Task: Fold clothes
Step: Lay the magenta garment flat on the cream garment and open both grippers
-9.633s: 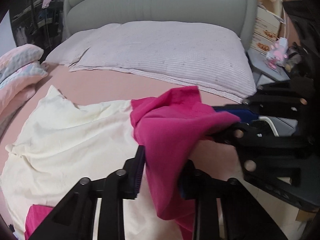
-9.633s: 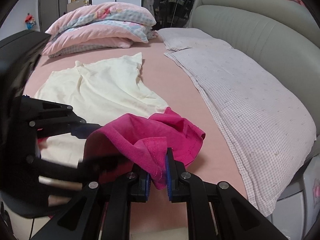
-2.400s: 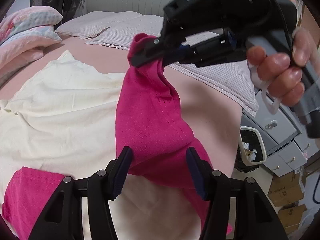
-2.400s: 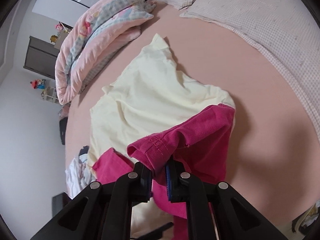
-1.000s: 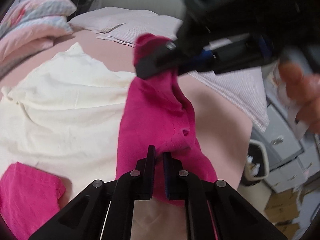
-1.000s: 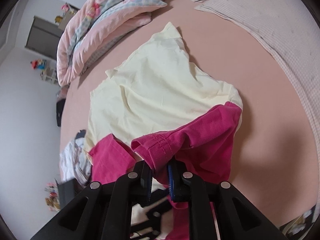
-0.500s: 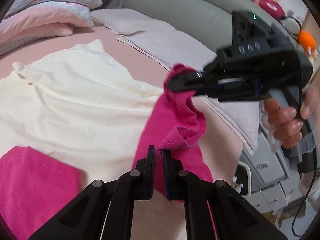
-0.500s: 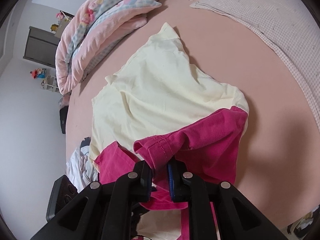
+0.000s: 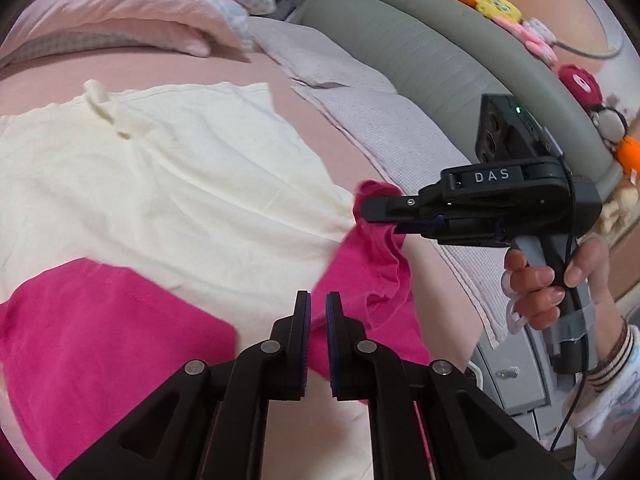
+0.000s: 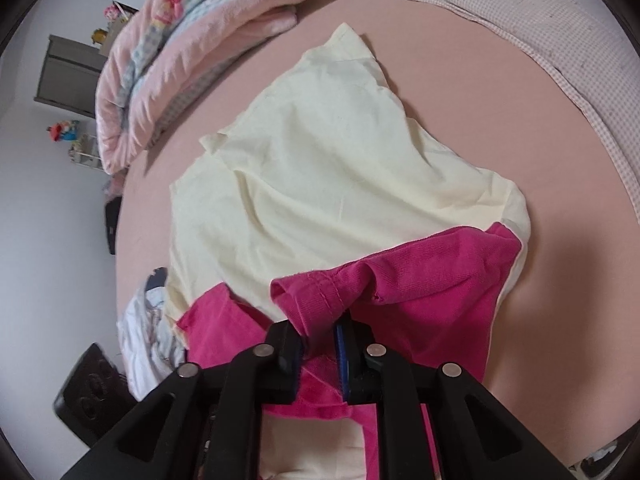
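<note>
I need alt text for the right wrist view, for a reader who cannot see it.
The right hand-held gripper has a bunched fold of a magenta garment between its fingers, which have just been opening. The garment lies partly over a cream shirt spread on a pink bed.

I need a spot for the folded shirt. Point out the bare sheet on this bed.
Bare pink sheet lies between the cream garment and the checked pillows, and in a strip toward the stacked quilts. Nearest the grippers it is crowded: the magenta shirt overlaps the cream garment.
</note>
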### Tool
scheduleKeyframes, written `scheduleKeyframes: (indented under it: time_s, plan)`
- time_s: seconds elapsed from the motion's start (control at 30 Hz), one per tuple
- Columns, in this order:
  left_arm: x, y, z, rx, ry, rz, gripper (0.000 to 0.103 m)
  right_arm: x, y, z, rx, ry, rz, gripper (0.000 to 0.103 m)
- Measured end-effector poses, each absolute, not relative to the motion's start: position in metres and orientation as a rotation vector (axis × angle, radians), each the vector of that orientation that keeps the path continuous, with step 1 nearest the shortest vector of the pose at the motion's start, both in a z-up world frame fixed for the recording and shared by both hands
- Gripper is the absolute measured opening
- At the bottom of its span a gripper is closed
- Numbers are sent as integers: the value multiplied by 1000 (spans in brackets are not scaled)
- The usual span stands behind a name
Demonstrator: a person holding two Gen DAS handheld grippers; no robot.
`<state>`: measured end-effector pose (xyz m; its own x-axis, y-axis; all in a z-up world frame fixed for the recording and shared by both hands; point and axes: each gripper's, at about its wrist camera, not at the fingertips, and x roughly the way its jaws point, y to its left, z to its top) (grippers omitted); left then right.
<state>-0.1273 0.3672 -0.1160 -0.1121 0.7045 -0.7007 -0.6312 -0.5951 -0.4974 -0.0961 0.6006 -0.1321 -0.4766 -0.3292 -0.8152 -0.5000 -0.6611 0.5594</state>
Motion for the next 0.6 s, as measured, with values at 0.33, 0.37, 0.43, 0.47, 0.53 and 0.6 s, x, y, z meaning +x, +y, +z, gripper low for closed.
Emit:
scheduleKeyframes:
  time_s: [0.33,0.37,0.43,0.47,0.53,0.6]
  plan:
    - [-129,377,-125,-1305,92,1887,26,-114,601,-144,-1535,1269,2302,22]
    - [-130,378,-127,-1317,106,1892,41,-114,602,-143,-1516,1266,2316,28]
    - [-131,380,-128,-1323,106,1887,58,-111,606,-141,-1420,1311,2356,44]
    - [-132,380,-129,-1325,99,1876,60,-108,609,-139,-1368,1360,2370,50]
    - [-133,379,-132,-1350,96,1870,60,-104,616,-136,-1279,1457,2389,54]
    - [-134,382,-134,-1357,118,1877,60,-101,622,-131,-1243,1494,2398,55]
